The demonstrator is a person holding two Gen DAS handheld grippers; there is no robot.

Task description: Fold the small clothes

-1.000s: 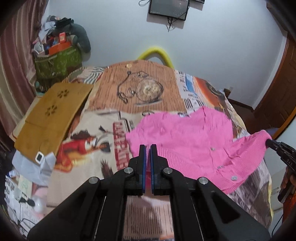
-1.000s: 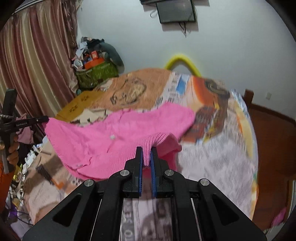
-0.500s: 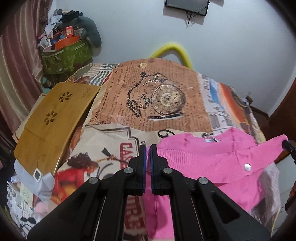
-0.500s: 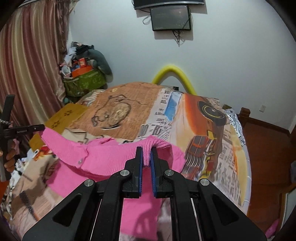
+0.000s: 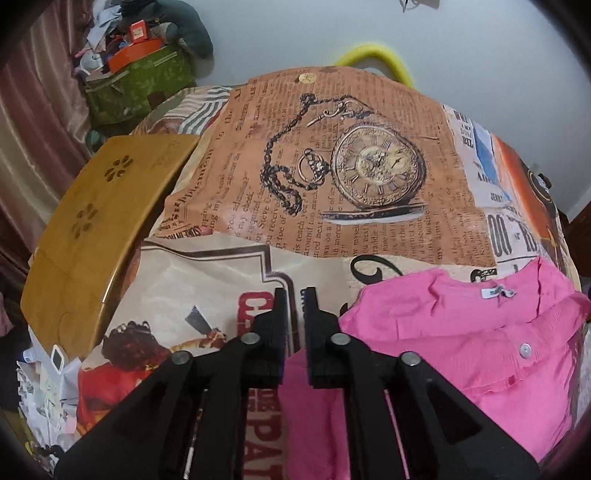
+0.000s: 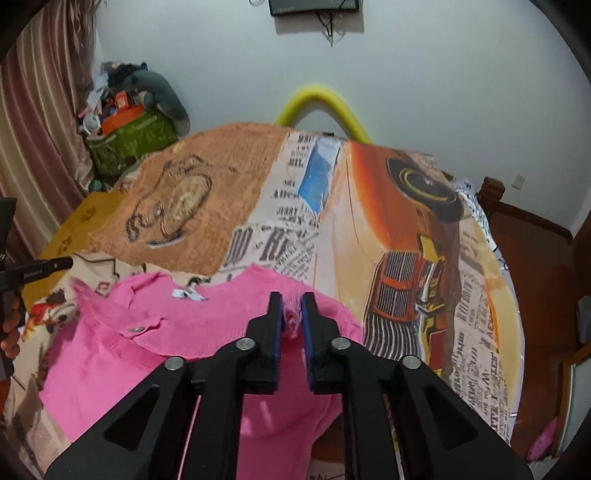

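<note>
Both just parting: left tongs [image 5: 293, 297] empty, right tongs [image 6: 291, 300] loose around pink cardigan [image 6: 166, 332]; green bin [image 5: 136, 86] clutter-heaped.

The bedsheet [image 5: 424, 236] reads "JERRY"; its other print is unclear.

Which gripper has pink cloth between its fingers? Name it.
The right gripper: a fold of the pink cardigan sits between its just-opening jaws. The left gripper, also just opening, frames only bedspread.

pink cardigan [image 5: 461, 350] lower part behind tongs, wall screen [image 6: 314, 7] cropped
</note>
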